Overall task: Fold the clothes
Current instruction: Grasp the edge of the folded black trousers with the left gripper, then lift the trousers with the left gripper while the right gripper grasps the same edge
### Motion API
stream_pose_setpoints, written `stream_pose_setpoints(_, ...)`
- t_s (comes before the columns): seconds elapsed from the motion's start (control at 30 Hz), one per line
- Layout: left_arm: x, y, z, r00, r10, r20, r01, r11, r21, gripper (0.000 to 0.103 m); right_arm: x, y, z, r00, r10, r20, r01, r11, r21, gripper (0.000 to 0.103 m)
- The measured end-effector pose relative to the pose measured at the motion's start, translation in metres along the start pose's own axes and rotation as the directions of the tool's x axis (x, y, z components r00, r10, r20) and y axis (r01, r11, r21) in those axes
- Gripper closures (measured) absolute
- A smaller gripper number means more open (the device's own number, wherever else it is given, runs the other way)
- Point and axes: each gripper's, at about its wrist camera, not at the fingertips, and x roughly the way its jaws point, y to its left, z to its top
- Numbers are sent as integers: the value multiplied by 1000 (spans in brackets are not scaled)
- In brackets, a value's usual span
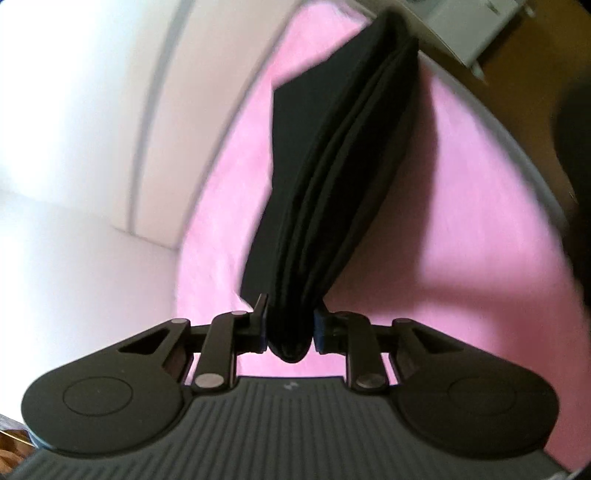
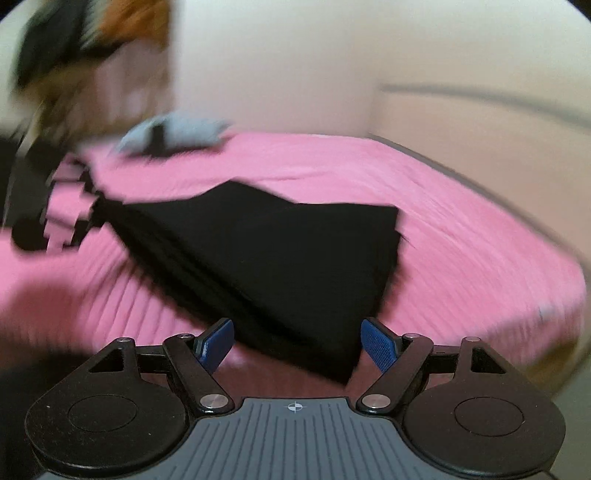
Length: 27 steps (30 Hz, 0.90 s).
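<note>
The left gripper point(image 1: 290, 326) is clamped on a thick stack of folds at one end of the black garment point(image 1: 332, 177); its blue pads point(image 1: 319, 328) press the bundle from both sides, and a rounded lump of cloth bulges out behind them toward the camera. From the grip the garment runs away across the pink bed point(image 1: 461, 229), several layered edges showing along its length. Its far end reaches the bed's far edge, near a pale box-like thing point(image 1: 461, 33) that is too blurred to name. Left of the bed, white walls point(image 1: 74, 129) meet in a corner.

The right gripper point(image 2: 297, 345) is spread wide and holds nothing; its blue pads point(image 2: 378, 349) stand well apart on either side of the garment's point(image 2: 266, 258) near corner, not touching it. In the right wrist view the garment lies on the bed point(image 2: 461, 236) as a broad dark sheet that narrows toward its far left end, where the left gripper point(image 2: 70, 206), smeared by motion, has hold of it. Beyond the garment, near the bed's far edge, lies a grey-blue piece of clothing point(image 2: 173, 133). Behind that are a cream wall point(image 2: 295, 62) and blurred orange and dark shapes that cannot be made out.
</note>
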Motion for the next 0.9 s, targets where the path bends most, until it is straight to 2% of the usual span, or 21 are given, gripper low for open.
stream_pose_setpoints(0.1,-1,-2,-27,998,-60,-22,59,997,-56,84,22,48,10,1000,15,-7,-17,974,-226,24)
stream_pose_setpoints(0.23,-7,12,-32,997,-82,5,82,985,-149,84,54,94,18,1000,-5,25,15,897,-442,24)
stream_pose_setpoints(0.3,-9,24,-33,995,-92,24,95,976,-194,84,72,103,18,998,-51,39,64,863,-501,24)
stream_pose_setpoints(0.43,-8,41,-35,990,-131,52,139,956,-257,84,91,99,-5,983,-185,12,148,742,-654,25)
stream_pose_setpoints(0.47,-7,41,-35,989,-136,54,146,955,-258,84,91,92,-12,977,-213,6,162,725,-669,38)
stream_pose_setpoints(0.5,-7,42,-34,988,-142,57,152,954,-259,84,89,83,-20,971,-239,-11,169,717,-676,58)
stream_pose_setpoints(0.6,-1,35,-33,987,-154,51,162,951,-264,84,82,62,-34,967,-253,-38,166,732,-661,74)
stream_pose_setpoints(0.67,7,29,-38,986,-162,38,166,946,-277,82,84,64,-31,965,-254,-57,157,741,-653,80)
stream_pose_setpoints(0.77,17,2,-34,990,-137,-18,129,963,-236,74,85,67,-25,963,-256,-80,149,758,-635,82)
stream_pose_setpoints(0.83,19,-19,-30,993,-100,-67,86,980,-180,69,84,66,-20,963,-254,-86,147,767,-624,82)
stream_pose_setpoints(0.9,14,-34,-24,995,-52,-83,40,991,-131,69,82,65,-16,964,-252,-87,145,770,-622,83)
